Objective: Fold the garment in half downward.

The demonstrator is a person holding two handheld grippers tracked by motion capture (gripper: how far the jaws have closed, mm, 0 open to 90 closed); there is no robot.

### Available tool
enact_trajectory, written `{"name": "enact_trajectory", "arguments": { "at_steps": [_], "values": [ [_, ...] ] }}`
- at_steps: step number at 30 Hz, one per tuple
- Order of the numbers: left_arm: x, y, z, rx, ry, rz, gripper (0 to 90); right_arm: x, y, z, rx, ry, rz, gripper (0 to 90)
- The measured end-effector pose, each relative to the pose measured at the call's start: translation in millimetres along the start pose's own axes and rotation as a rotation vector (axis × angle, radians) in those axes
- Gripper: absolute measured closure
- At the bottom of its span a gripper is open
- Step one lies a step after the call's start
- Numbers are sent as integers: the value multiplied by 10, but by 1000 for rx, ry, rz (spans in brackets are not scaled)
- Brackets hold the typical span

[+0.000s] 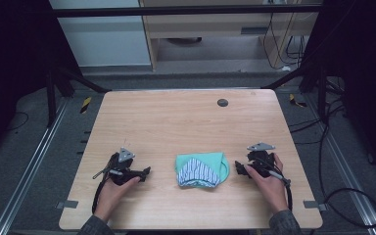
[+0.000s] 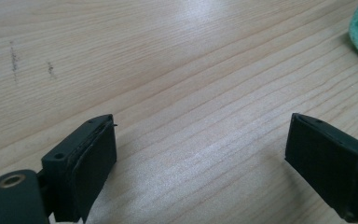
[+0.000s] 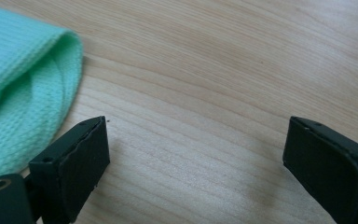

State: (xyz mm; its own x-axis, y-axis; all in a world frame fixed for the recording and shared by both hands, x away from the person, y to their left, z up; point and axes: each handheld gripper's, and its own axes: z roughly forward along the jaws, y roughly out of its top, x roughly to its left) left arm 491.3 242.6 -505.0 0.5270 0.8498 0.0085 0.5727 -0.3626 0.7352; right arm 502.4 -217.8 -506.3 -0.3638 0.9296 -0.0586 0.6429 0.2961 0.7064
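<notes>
As far as I can judge, the folding looks nearly finished: the green cloth (image 1: pixel 201 169) lies as a compact bundle near the front edge of the wooden surface (image 1: pixel 176 117), between both hands. Perhaps only a last tidy remains. Around it the room is dark, with cables on the floor. The left claw (image 1: pixel 147 171) and right claw (image 1: pixel 237 167) stand wide open, holding nothing, beside the cloth.
</notes>
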Motion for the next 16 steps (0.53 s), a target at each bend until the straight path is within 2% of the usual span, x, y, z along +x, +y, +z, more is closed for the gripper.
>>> {"name": "enact_trajectory", "arguments": {
  "at_steps": [2,6,11,16],
  "values": [
    [-4,-9,20,2,-1,-5,82,-7,-5,9,-5,4,11,61],
    [1,-9,29,3,1,-7,78,-22,-28,39,-16,10,68,31],
    [-3,12,58,24,5,13,48,-13,-34,53,-25,-4,79,15],
    [-8,37,93,26,6,11,15,1,-28,61,-20,-20,100,2]
  ]
}}
